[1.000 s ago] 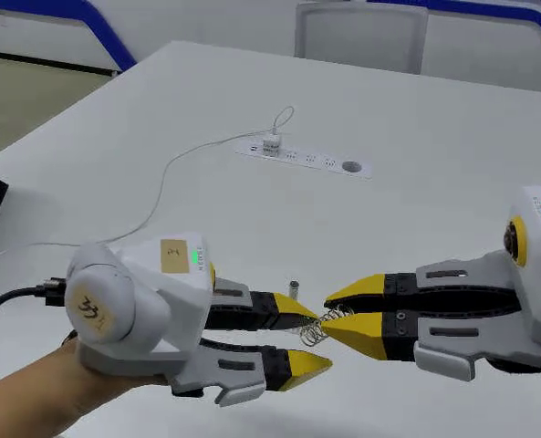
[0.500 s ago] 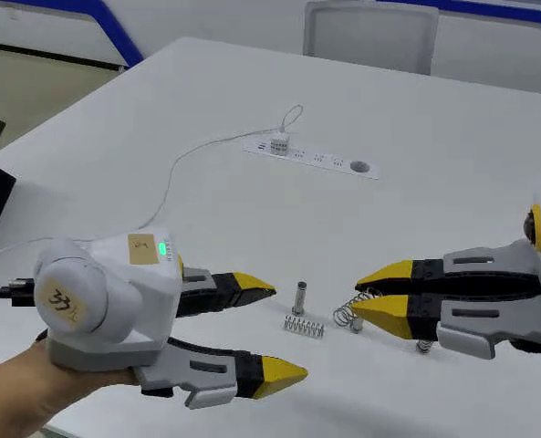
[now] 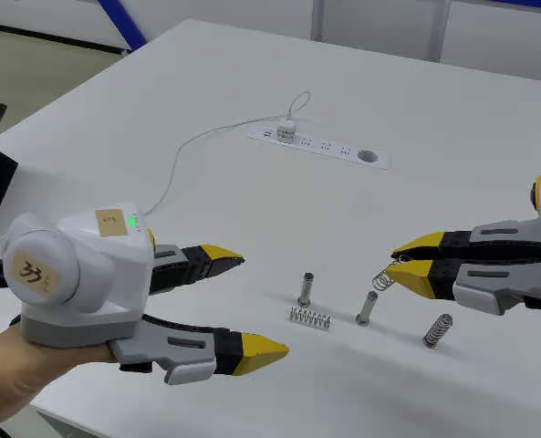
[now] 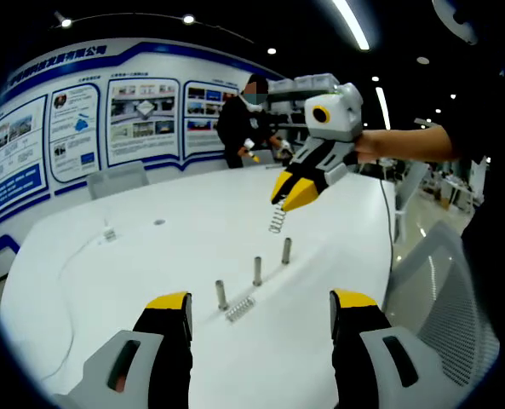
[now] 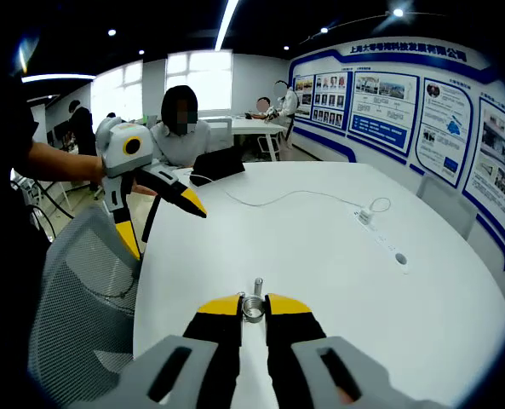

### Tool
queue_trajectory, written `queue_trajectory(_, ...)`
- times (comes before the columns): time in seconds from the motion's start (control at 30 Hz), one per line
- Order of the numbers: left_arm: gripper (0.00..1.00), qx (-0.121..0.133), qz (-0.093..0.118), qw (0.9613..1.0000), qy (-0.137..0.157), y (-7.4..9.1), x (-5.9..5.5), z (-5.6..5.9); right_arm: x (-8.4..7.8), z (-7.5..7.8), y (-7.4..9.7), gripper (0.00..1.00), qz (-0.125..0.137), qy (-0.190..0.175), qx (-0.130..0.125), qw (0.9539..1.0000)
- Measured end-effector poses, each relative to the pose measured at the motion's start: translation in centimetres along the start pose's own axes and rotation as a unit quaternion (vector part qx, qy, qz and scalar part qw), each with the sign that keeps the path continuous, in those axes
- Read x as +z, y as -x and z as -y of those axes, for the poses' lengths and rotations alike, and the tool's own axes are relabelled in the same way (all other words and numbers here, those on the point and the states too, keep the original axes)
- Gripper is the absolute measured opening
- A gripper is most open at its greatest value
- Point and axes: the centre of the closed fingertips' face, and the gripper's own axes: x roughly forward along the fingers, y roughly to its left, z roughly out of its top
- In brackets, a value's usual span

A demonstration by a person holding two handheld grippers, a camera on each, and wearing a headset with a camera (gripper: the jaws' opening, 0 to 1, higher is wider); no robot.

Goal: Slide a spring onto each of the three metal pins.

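Your right gripper clamps the spring by one end. Dangling, it may miss the pin. Your left gripper gapes empty.

right tongs: body cut by frame edge | pin: base hidden behind spring at their tips | wall posters: text too small to read
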Motion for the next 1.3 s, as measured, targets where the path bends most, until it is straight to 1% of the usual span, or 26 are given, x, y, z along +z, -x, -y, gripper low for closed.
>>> queue_trajectory(0.07, 0.72, 0.008, 0.002, 1.0, 0.002, 0.1, 0.1, -0.3, -0.2, 0.6, -0.1, 0.11, 0.001, -0.018, -0.006, 0.9998)
queue_trajectory(0.1, 0.76, 0.013, 0.001, 0.9999, 0.002, 0.1, 0.0, -0.5, -0.4, 1.1, -0.2, 0.11, -0.003, -0.024, -0.012, 0.9996)
queue_trajectory(0.2, 0.8, 0.018, -0.001, 0.9998, 0.005, 0.2, -0.2, -0.9, -1.2, 1.6, -0.6, 0.11, -0.022, -0.014, -0.017, 0.9995)
queue_trajectory(0.33, 0.85, 0.027, 0.002, 0.9996, 0.013, 0.4, -0.3, -1.4, -2.0, 1.9, -1.4, 0.11, -0.038, -0.005, -0.017, 0.9991)
queue_trajectory(0.47, 0.89, 0.034, -0.001, 0.9992, 0.018, 0.6, -0.6, -2.0, -2.4, 2.3, -2.2, 0.11, -0.042, -0.012, -0.016, 0.9989)
queue_trajectory(0.6, 0.93, 0.042, -0.006, 0.9988, 0.024, 0.9, -1.1, -2.7, -3.0, 2.4, -3.0, 0.11, -0.053, -0.015, -0.013, 0.9984)
queue_trajectory(0.73, 0.96, 0.054, -0.003, 0.998, 0.033, 1.2, -1.3, -3.3, -3.6, 2.3, -3.7, 0.11, -0.061, -0.017, -0.006, 0.998)
queue_trajectory(0.83, 0.99, 0.058, -0.003, 0.9976, 0.037, 1.3, -1.3, -3.5, -4.1, 2.4, -4.0, 0.11, -0.073, -0.01, -0.007, 0.9973)
queue_trajectory(0.9, 1.0, 0.059, -0.004, 0.9976, 0.038, 1.4, -1.4, -3.5, -4.3, 2.4, -4.1, 0.11, -0.074, -0.015, -0.004, 0.9972)
queue_trajectory(1.13, 1.0, 0.059, -0.011, 0.9974, 0.039, 1.3, -1.8, -3.5, -4.5, 2.1, -4.6, 0.11, -0.074, -0.024, 0.002, 0.9969)
queue_trajectory(1.3, 1.0, 0.059, -0.013, 0.9973, 0.041, 1.1, -2.0, -3.5, -5.0, 1.8, -5.2, 0.11, -0.089, -0.014, 0.004, 0.9959)
